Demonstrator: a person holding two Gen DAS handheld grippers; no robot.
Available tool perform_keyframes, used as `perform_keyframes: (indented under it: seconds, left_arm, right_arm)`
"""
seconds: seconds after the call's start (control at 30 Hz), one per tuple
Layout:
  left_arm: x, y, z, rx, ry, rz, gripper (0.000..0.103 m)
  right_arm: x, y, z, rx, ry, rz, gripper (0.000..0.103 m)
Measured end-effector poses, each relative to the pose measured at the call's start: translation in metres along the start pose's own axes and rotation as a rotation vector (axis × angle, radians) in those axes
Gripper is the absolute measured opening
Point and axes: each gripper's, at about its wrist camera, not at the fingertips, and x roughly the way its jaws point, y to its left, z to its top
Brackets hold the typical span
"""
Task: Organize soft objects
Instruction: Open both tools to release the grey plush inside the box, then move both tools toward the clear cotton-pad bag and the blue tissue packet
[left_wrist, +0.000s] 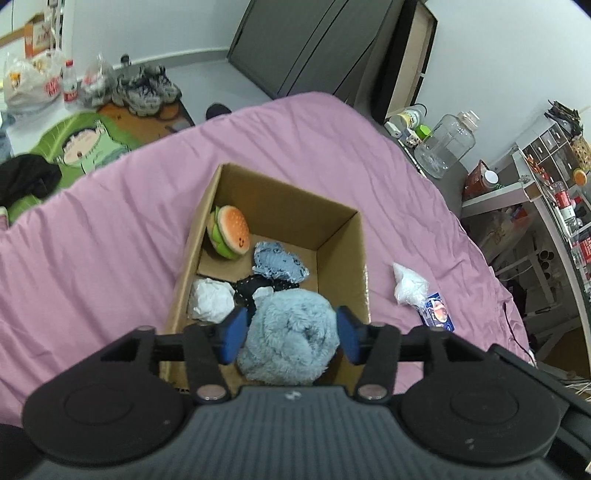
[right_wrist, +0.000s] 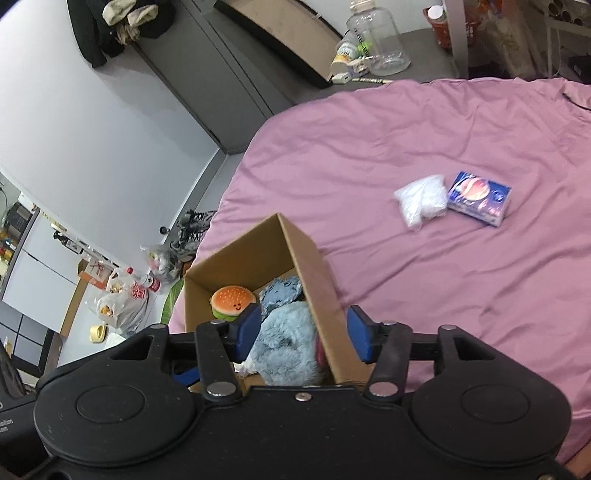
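Nearest in the left wrist view, the left gripper (left_wrist: 291, 334) stands about half open above the near end of one cardboard box (left_wrist: 334, 236). Its two blue pads flank a fluffy blue rolled blanket (left_wrist: 290, 339) lying in the box; whether they touch the fur cannot be told, and nothing is lifted. The right gripper (right_wrist: 303, 334) is likewise half open, its pads straddling the box's right wall with the same blanket below, gripping nothing.

Inside the box, going farther: one white crumpled bundle (left_wrist: 210, 299) at 9 o'clock from the blanket, one black dotted cloth (left_wrist: 251, 290) at 11 o'clock, one blue knitted piece (left_wrist: 279, 264) at 12 o'clock, and one burger plush (left_wrist: 229, 232) in the far left corner.

The box sits on a pink bedsheet (left_wrist: 92, 240). At 3 o'clock of the box lie one white plastic bag (right_wrist: 421, 201) and, touching it, one blue tissue pack (right_wrist: 478, 197).
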Motion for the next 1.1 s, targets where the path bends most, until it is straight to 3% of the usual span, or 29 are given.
perform_keyframes:
  seconds: [0.13, 0.23, 0.53, 0.8, 1.1]
  left_arm:
    - [-0.01, -0.012, -0.002, 0.024, -0.029, 0.042, 0.063]
    - [-0.018, -0.022, -0.003, 0.044, -0.046, 0.029, 0.067]
    - [-0.026, -0.063, -0.009, 0.116, -0.07, 0.055, 0.072]
    - [-0.03, -0.103, -0.009, 0.172, -0.104, 0.059, 0.074]
    - [-0.007, -0.136, -0.013, 0.194, -0.067, 0.061, 0.076]
  right_arm:
    - [-0.013, -0.006, 0.003, -0.022, -0.022, -0.025, 0.07]
    - [-0.025, -0.014, 0.007, -0.031, -0.049, -0.037, 0.079]
    - [-0.054, -0.051, 0.029, 0.002, -0.076, -0.02, 0.092]
    - [-0.071, -0.093, 0.052, 0.046, -0.108, -0.035, 0.094]
    - [-0.077, -0.135, 0.07, 0.097, -0.117, -0.046, 0.103]
